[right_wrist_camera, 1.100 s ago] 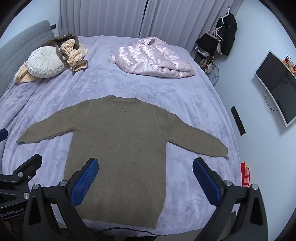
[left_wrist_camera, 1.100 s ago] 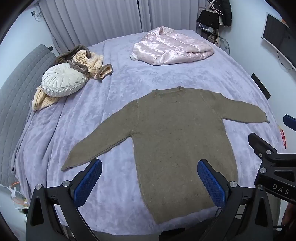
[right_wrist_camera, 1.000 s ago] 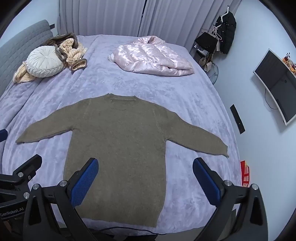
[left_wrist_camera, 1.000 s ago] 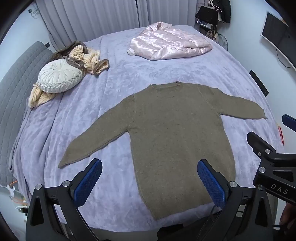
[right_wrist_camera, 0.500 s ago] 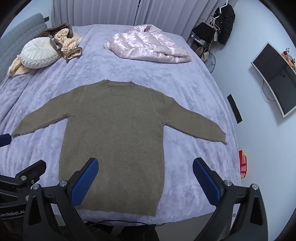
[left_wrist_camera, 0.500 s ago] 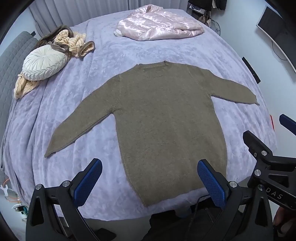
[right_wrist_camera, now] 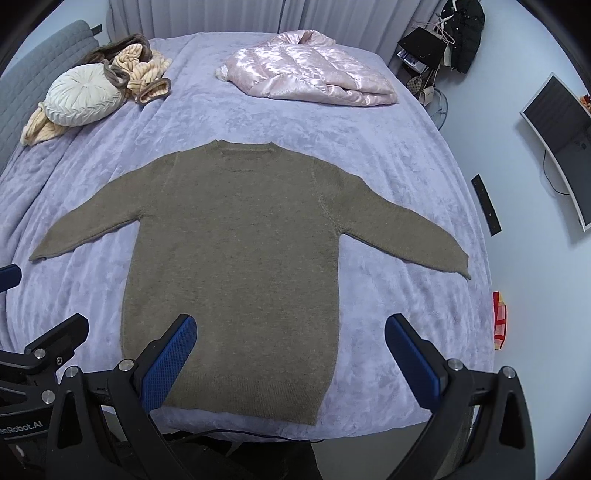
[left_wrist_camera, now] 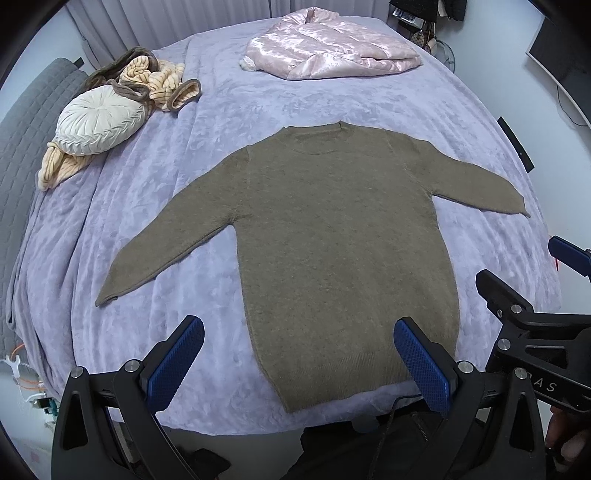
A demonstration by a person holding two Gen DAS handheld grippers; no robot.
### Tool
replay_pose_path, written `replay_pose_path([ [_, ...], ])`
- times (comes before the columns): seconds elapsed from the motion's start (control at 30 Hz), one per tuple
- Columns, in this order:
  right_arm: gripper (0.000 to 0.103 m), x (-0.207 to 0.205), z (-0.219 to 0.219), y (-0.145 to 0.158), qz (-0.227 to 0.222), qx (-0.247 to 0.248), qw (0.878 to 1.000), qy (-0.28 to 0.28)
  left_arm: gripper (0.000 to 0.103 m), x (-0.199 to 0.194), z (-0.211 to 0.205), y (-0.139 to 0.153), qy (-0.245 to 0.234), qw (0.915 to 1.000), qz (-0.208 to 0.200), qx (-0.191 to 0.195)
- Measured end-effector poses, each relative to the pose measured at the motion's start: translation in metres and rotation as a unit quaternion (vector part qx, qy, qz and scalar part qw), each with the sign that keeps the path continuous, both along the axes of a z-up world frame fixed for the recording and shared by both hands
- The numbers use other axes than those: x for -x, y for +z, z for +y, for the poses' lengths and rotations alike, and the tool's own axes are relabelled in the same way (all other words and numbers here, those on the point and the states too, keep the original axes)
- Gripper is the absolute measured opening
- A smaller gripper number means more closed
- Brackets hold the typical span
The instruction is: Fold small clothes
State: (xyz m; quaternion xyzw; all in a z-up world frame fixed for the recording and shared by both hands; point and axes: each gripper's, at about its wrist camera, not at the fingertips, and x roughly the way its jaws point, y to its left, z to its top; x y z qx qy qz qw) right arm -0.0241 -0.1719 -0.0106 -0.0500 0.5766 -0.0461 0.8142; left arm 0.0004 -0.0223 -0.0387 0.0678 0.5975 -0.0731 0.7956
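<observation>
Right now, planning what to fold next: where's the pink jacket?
In both views the pink jacket lies at the bed's far end, right of the round cushion, beyond the brown sweater.

Your left gripper [left_wrist_camera: 299,354]: fingers spread wide, holding nothing. Olive sweater [left_wrist_camera: 332,236]: flat on lilac bedspread [left_wrist_camera: 240,110], sleeves out. Beyond: pink jacket [left_wrist_camera: 332,48], round cushion [left_wrist_camera: 101,123].

A home bedroom: a bed [right_wrist_camera: 369,155] under a lilac blanket, a round cushion [right_wrist_camera: 83,94], closed curtains [right_wrist_camera: 221,16], a wall monitor [right_wrist_camera: 561,147].
</observation>
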Motion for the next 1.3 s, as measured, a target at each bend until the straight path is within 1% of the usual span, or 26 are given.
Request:
replay_pose_path([
  [0.13,0.102,-0.003,0.0,-0.002,-0.004,-0.001,1.0,0.019,0.103,-0.001,-0.003,0.0,0.014,0.9999,0.003,-0.003],
  [0.27,0.102,-0.005,-0.007,-0.001,-0.01,-0.01,1.0,0.027,0.103,-0.003,-0.011,-0.002,0.023,0.9997,0.006,-0.01],
  [0.4,0.102,-0.006,-0.012,0.002,-0.023,0.013,0.999,0.037,0.103,-0.008,-0.019,-0.002,0.04,0.9991,0.003,-0.013],
  [0.5,0.102,-0.008,-0.02,0.003,-0.03,0.018,0.998,0.043,0.103,-0.011,-0.028,0.001,0.04,0.9992,-0.003,-0.002],
  [0.57,0.102,-0.009,-0.026,0.003,-0.034,0.028,0.998,0.044,0.103,-0.012,-0.037,0.006,0.035,0.9993,-0.014,0.005],
  [0.7,0.102,-0.014,-0.042,0.006,-0.049,0.026,0.997,0.045,0.103,-0.017,-0.052,0.015,0.032,0.9986,-0.042,0.005],
  [0.83,0.102,-0.021,-0.066,0.011,-0.063,-0.011,0.997,0.032,0.103,-0.02,-0.065,0.027,0.032,0.9966,-0.075,0.014],
  [0.87,0.102,-0.022,-0.073,0.013,-0.069,-0.02,0.997,0.027,0.103,-0.023,-0.068,0.027,0.033,0.9967,-0.073,0.015],
  [0.93,0.102,-0.024,-0.084,0.016,-0.08,-0.034,0.996,0.018,0.103,-0.03,-0.074,0.024,0.035,0.9979,-0.053,0.013],
  [1.0,0.102,-0.027,-0.091,0.016,-0.086,-0.039,0.995,0.013,0.103,-0.035,-0.077,0.022,0.049,0.9978,-0.042,0.012],
  [1.13,0.102,-0.033,-0.106,0.018,-0.092,-0.043,0.995,0.01,0.103,-0.044,-0.085,0.023,0.07,0.9966,-0.039,0.019],
  [1.3,0.102,-0.04,-0.123,0.019,-0.092,-0.046,0.995,0.005,0.103,-0.059,-0.099,0.018,0.093,0.9954,-0.025,0.003],
])
